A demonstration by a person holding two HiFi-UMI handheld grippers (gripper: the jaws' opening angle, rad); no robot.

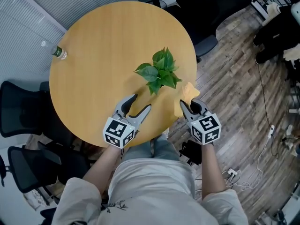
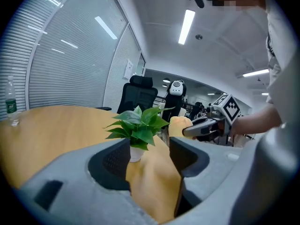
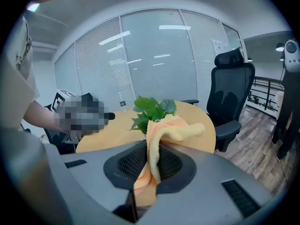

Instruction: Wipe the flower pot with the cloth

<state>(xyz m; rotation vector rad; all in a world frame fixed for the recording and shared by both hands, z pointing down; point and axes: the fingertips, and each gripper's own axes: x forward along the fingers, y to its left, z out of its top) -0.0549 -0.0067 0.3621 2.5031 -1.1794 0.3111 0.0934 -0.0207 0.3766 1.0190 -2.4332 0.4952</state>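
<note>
A small leafy plant (image 1: 161, 71) stands near the right front of the round wooden table (image 1: 103, 55); its leaves hide the pot from above. The left gripper view shows the white flower pot (image 2: 136, 153) under the leaves. My left gripper (image 1: 142, 102) hovers over the table just left of and short of the plant, open, with nothing between its jaws (image 2: 149, 153). My right gripper (image 1: 190, 104) is at the table's right edge, shut on an orange-yellow cloth (image 1: 187, 93). The cloth (image 3: 161, 130) is pinched between the pads and flops forward beside the plant.
A clear water bottle (image 1: 58, 52) stands at the table's far left edge. Black office chairs sit at the left (image 1: 18, 107) and beyond the table at the top right (image 1: 201, 8). Wood floor with cables lies to the right (image 1: 262, 125).
</note>
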